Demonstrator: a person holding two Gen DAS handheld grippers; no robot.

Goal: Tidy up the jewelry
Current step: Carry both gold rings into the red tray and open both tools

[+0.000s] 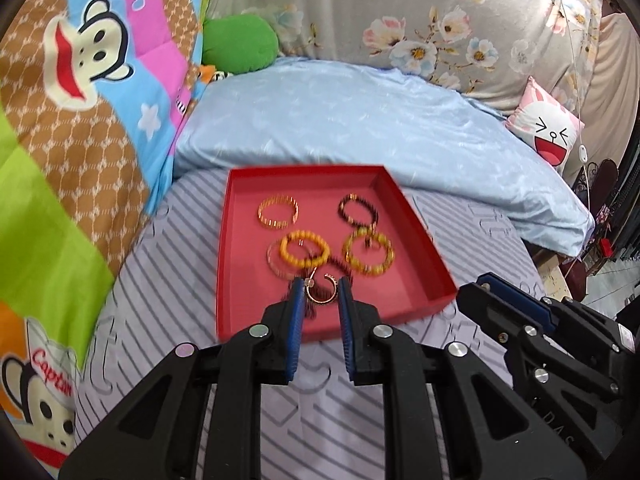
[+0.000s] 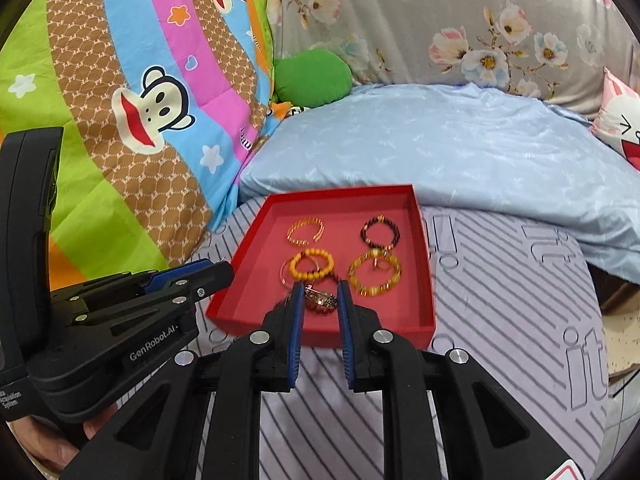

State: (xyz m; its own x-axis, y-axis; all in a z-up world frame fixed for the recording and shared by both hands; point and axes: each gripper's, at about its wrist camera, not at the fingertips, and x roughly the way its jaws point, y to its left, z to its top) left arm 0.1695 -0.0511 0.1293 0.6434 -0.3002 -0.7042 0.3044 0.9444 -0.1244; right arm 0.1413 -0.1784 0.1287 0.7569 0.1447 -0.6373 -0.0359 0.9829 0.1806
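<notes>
The left gripper (image 1: 319,294) is black hard plastic with two long fingers (image 1: 297,320), each lined with a ribbed blue pad. Round silver screws (image 1: 258,331) sit on its joints. The right gripper (image 2: 319,295) looks the same: black arms, blue pads, shiny round screws (image 2: 259,337). White letters on the left gripper's side read "GenRobot.AI" (image 2: 156,351)

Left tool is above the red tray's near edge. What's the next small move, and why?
Probably shift the left tool toward the bare near-left corner of the red tray and lower there. The thin hoop looks pinched between its pads, and the bracelets just beyond already overlap.
</notes>
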